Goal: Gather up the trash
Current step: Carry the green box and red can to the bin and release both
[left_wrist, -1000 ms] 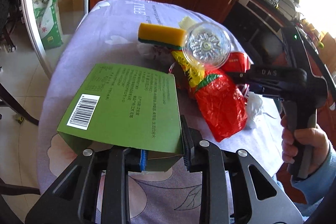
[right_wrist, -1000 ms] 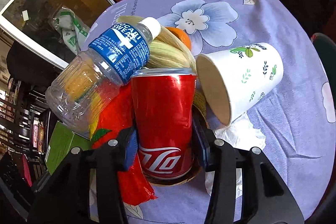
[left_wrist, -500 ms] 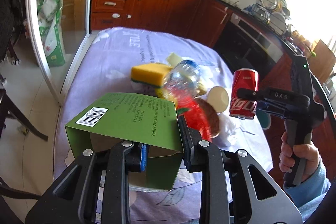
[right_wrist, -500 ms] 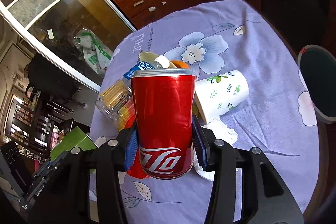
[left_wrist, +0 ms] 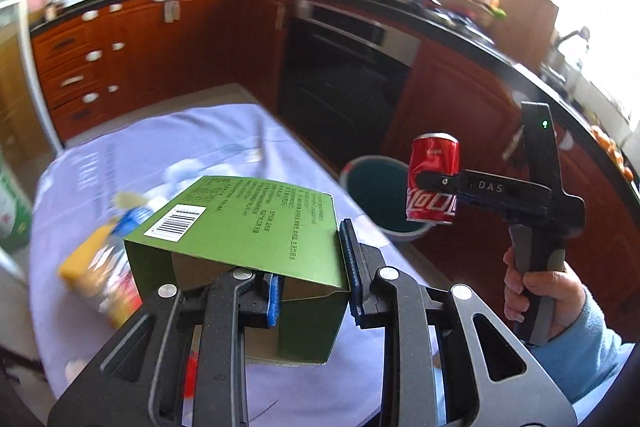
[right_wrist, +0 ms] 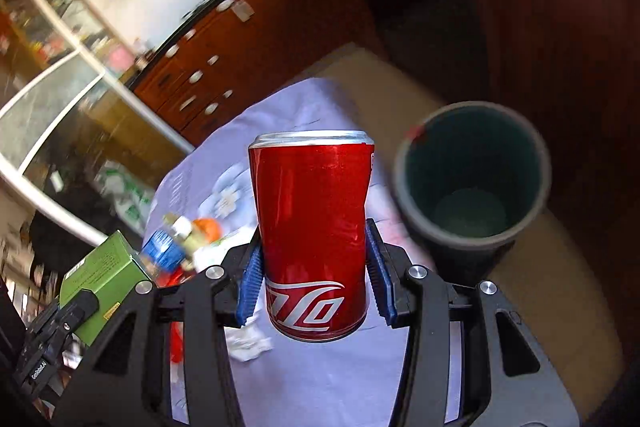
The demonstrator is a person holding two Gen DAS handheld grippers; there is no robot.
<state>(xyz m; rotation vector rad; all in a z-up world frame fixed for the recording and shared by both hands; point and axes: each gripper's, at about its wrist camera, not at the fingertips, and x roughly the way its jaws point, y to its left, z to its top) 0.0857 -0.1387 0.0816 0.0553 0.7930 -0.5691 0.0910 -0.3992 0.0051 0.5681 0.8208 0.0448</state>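
My right jaws (right_wrist: 314,277) clamp the red can (right_wrist: 314,227), held upright above the worktop (right_wrist: 320,367), left of the bin (right_wrist: 472,183). My left jaws (left_wrist: 310,293) grip the green box (left_wrist: 248,223) by its wall.

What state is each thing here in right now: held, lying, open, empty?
Can: upright, dented, clamped in right tool.
Green box: open-ended, one wall pinched by left tool.
Bin: upright, open, looks empty.
Bottle: lying on table.

Glossy metal can (right_wrist: 314,231) (dented), matt cardboard box (left_wrist: 256,223).
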